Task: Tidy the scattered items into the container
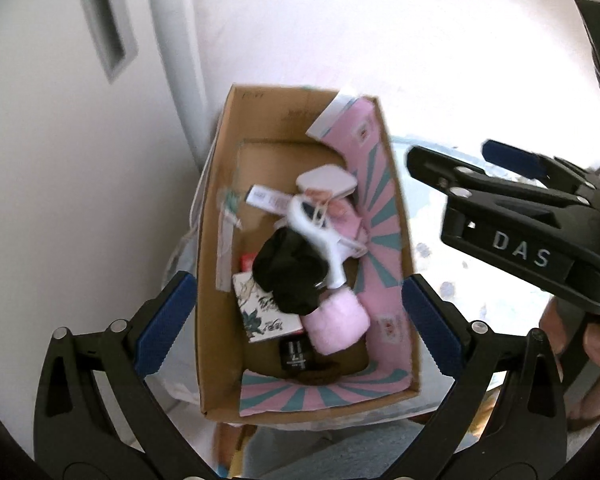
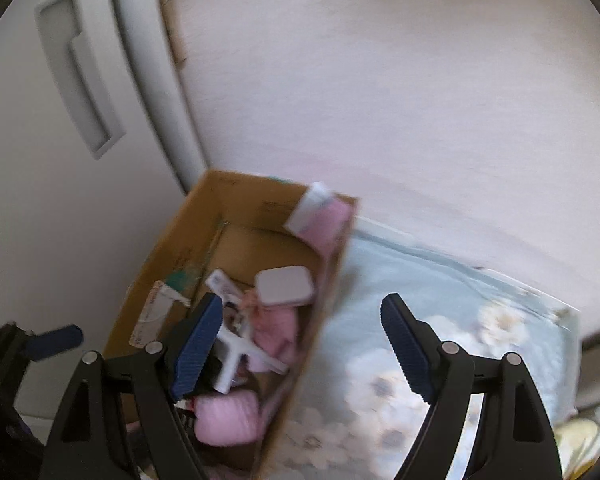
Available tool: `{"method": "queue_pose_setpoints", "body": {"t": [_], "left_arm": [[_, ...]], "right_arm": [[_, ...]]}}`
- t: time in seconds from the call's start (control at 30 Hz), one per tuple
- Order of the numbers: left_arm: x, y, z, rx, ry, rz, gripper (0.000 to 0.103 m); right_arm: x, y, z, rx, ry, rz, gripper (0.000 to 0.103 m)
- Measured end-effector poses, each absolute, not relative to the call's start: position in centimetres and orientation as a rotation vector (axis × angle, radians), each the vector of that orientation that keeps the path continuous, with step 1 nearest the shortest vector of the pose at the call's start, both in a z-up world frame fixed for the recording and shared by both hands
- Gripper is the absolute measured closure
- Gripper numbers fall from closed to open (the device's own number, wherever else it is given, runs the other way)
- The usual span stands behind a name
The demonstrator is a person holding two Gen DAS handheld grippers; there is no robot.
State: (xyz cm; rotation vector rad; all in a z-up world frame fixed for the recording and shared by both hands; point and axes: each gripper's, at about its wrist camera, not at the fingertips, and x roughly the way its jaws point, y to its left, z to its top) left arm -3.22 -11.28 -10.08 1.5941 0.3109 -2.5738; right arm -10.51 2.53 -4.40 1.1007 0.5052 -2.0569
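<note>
The left gripper (image 1: 296,320) hangs over the near end of the cardboard box (image 1: 216,280), its tongs spread apart and holding nothing. The right gripper (image 2: 304,344) hovers with tongs apart and empty, straddling the box's right wall above the floral cloth (image 2: 440,320). Inside the box lie a pink fluffy roll (image 1: 336,324), a black bundle (image 1: 288,276), a white clip (image 1: 320,232) and a white case (image 1: 326,182). Judged risk: either gripper dropping lower could knock the box wall and tip it.
</note>
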Motion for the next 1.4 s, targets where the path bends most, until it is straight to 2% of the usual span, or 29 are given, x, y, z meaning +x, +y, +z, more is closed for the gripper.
{"method": "queue_pose_setpoints", "body": {"t": [0.27,0.53,0.8,1.17,1.4], "left_arm": [[-3.8,-7.2,-6.3,1.57,0.187,-2.675,0.001],[-4.5,-3.2,-4.2,1.597,0.082,-2.722,0.001],[-4.0,-1.1,-1.6,1.578,0.086,-2.75,0.001],[-3.0,-0.3,2.3,1.488,0.068,-2.755,0.001],[-2.3,0.0,2.2,1.485,0.091,-2.741,0.001]], "right_arm": [[-12.8,8.9,-1.4,1.251,0.366,-2.213,0.025],[-13.2,14.6,0.0,1.352,0.352,-2.343,0.025],[-12.1,19.8,2.1,1.439,0.312,-2.4,0.025],[-10.0,22.3,4.9,1.429,0.287,-2.428,0.025],[-9.0,23.1,4.6,1.416,0.279,-2.447,0.025]]}}
